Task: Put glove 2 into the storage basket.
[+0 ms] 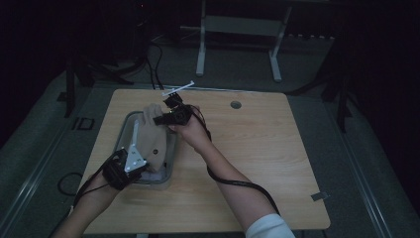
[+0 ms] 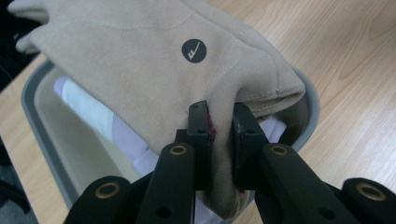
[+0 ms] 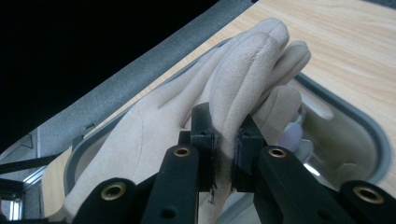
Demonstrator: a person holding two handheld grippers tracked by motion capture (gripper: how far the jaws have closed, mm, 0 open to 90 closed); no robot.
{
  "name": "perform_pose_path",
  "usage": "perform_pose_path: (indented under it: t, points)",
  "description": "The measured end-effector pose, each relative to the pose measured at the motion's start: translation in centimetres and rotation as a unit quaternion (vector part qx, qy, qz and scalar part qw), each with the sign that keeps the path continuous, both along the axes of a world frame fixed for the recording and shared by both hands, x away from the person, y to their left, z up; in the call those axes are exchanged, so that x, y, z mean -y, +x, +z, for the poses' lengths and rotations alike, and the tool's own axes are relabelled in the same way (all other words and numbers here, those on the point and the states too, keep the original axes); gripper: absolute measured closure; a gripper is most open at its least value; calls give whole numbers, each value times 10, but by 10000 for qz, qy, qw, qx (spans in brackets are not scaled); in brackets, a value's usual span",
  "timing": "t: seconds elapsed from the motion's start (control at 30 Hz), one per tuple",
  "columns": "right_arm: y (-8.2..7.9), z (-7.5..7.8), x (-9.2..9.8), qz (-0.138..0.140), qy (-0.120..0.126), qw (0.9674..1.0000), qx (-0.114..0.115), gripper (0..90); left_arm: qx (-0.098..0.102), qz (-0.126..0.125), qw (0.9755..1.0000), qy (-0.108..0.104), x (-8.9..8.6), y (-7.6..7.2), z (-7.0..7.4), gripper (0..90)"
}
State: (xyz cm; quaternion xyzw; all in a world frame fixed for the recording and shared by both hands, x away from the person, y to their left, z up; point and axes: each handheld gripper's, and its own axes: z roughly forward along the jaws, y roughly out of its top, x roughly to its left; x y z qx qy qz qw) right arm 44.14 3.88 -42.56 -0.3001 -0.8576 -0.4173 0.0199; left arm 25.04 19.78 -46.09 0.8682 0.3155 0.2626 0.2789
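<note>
Beige glove (image 1: 152, 141) stretched over grey bin (image 1: 170, 173). Left gripper (image 2: 219, 140) pinches cuff end. Right gripper (image 3: 224, 144) clamps its fingers.

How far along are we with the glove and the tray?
Done: both grippers have the beige glove pinched, the left gripper at its cuff end, the right gripper at its fingers. In hand: the glove hangs stretched over the grey tray, which holds something white. Left: whether it goes in or comes out, I cannot tell.
</note>
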Motion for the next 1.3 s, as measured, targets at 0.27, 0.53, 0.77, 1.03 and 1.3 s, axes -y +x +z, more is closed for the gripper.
perform_pose_path:
  t: [0.27,0.53,0.77,1.03,1.3]
  points:
    - [6,-28,-13,35,-255,9995,-187,821,-304,-19,9995,-33,-1,3,-19,807]
    - [10,-54,-14,76,-653,9977,-166,799,-553,-3,9984,-128,1,11,-34,804]
    - [10,-57,-14,46,-691,9976,-88,758,-629,-19,9979,-159,4,14,-37,802]
    - [10,-56,-16,31,-724,9974,-56,707,-651,-18,9977,-178,3,13,-36,798]
    - [10,-52,-15,193,-723,9972,13,457,-814,44,9951,-558,-3,14,-30,653]
